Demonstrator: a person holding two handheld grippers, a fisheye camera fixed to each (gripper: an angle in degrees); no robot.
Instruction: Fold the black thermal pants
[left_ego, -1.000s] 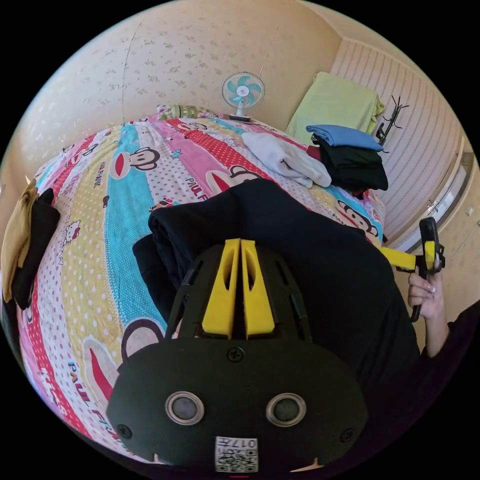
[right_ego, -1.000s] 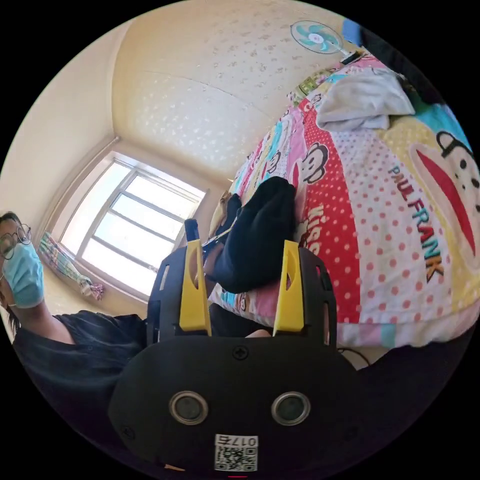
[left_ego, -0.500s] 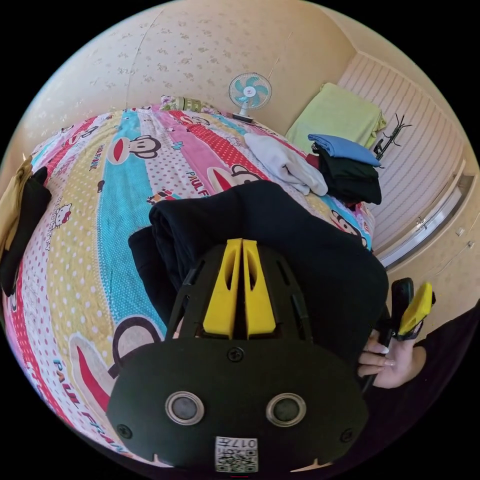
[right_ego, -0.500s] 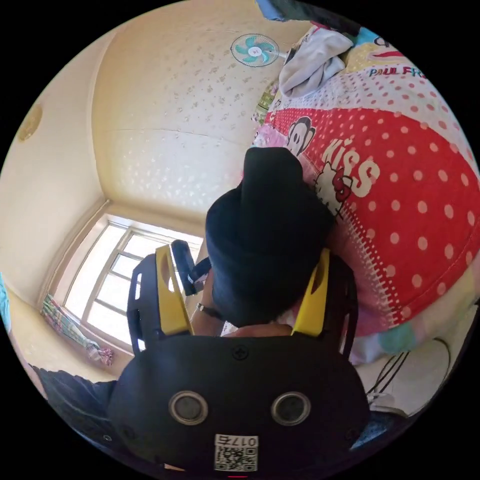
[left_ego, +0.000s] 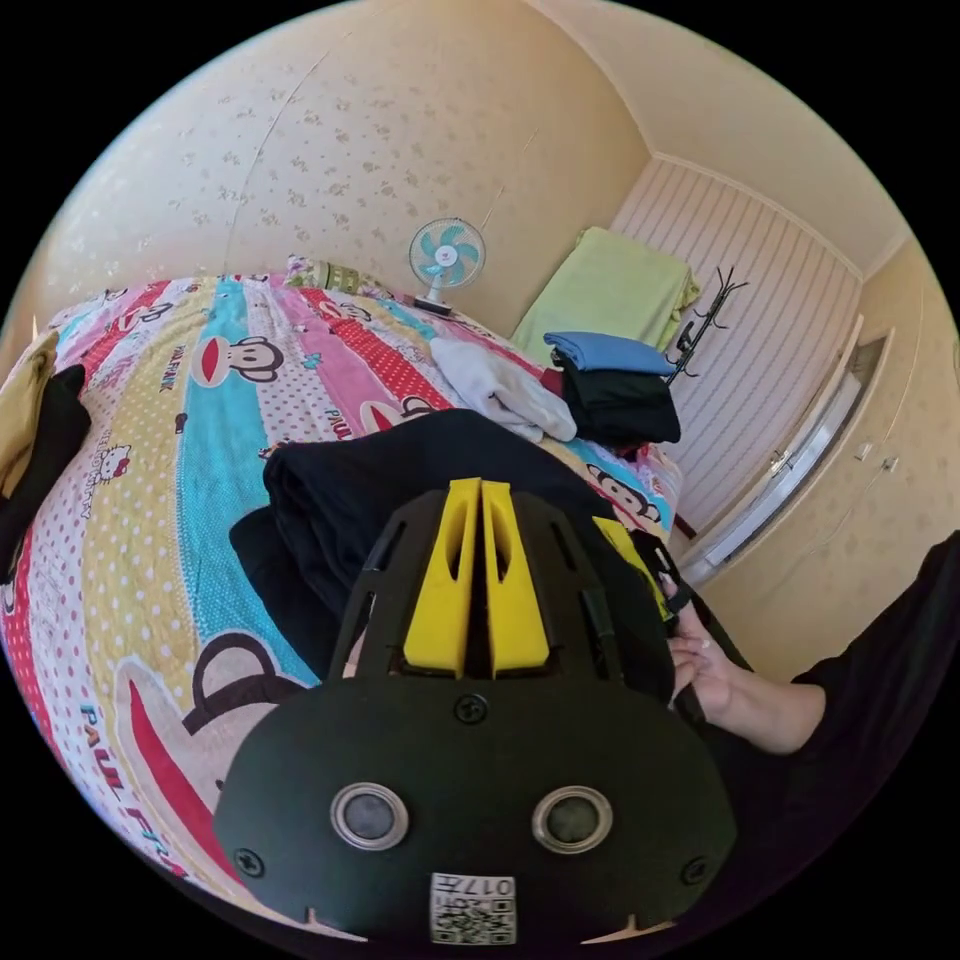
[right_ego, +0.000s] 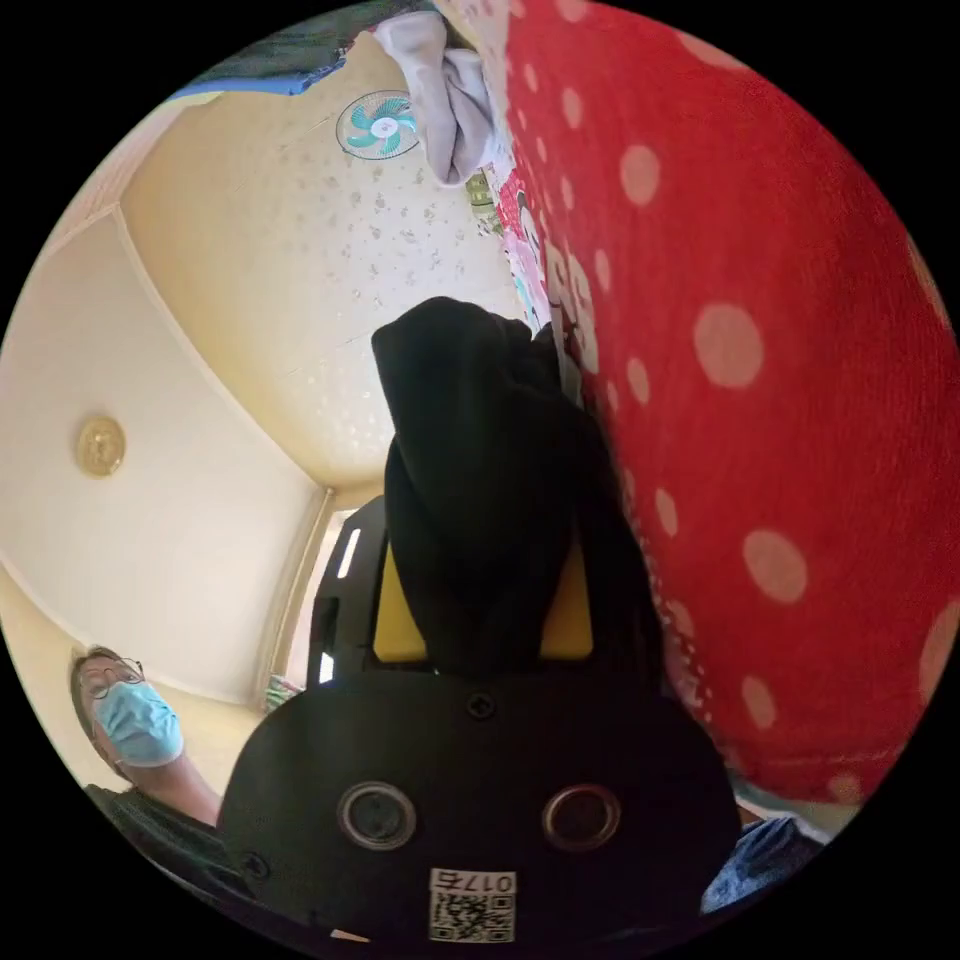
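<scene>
Fingers of my right gripper (right_ego: 484, 620) are pinching the soft, limp black thermal pants (left_ego: 400, 480) at the bundle's edge; left gripper (left_ego: 478, 575) fingers are pressed together.

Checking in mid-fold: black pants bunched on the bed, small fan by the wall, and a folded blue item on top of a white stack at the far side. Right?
One thing is off: in the left gripper view the folded blue item sits on a black stack, not a white one. The white garment lies loose beside it. The black pants on the bed and the fan by the wall are as you say.
</scene>
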